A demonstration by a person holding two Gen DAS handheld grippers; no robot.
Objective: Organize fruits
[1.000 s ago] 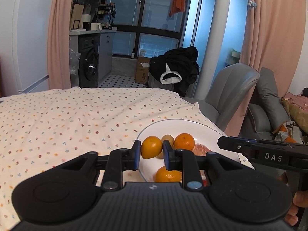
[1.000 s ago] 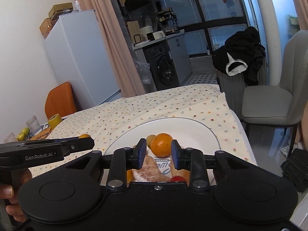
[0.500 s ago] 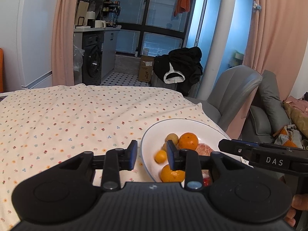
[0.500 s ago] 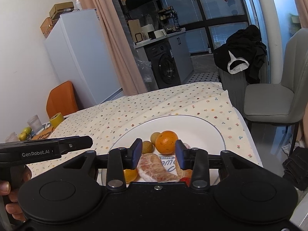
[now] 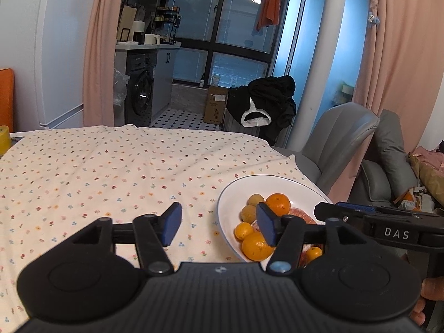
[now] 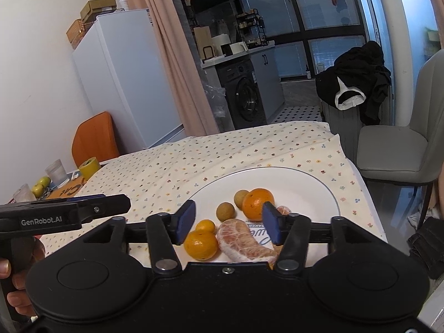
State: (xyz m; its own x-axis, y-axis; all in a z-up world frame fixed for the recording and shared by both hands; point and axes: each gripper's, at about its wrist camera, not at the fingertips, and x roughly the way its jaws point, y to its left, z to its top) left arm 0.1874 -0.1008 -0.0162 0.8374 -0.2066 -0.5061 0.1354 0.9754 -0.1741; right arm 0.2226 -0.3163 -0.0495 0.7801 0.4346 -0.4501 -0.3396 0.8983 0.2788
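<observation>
A white plate [image 6: 305, 176] sits on the flowered tablecloth near the table's right edge. It holds a large orange [image 6: 258, 204], a mandarin [image 6: 200, 245], a smaller mandarin [image 6: 205, 226], two brown longans [image 6: 225, 212] and a peeled pomelo segment [image 6: 244, 241]. My right gripper [image 6: 228, 223] hovers open just in front of the plate, nothing between its fingers. My left gripper [image 5: 219, 226] is open and empty, left of the plate [image 5: 222, 205], with its right finger in front of the mandarin [image 5: 256, 245] and orange [image 5: 277, 204]. The right gripper's body [image 5: 388, 227] shows at right.
A grey chair [image 6: 394, 149] stands past the table's right edge. At the table's far left lie glasses [image 6: 57, 170], a yellow tape roll [image 6: 89, 166] and a green fruit [image 6: 41, 183], with an orange chair [image 6: 94, 138] behind. The left gripper's body [image 6: 69, 213] crosses at left.
My left gripper let go of a small mandarin onto the plate, opened wide and drew back to the left. My right gripper also opened wider.
</observation>
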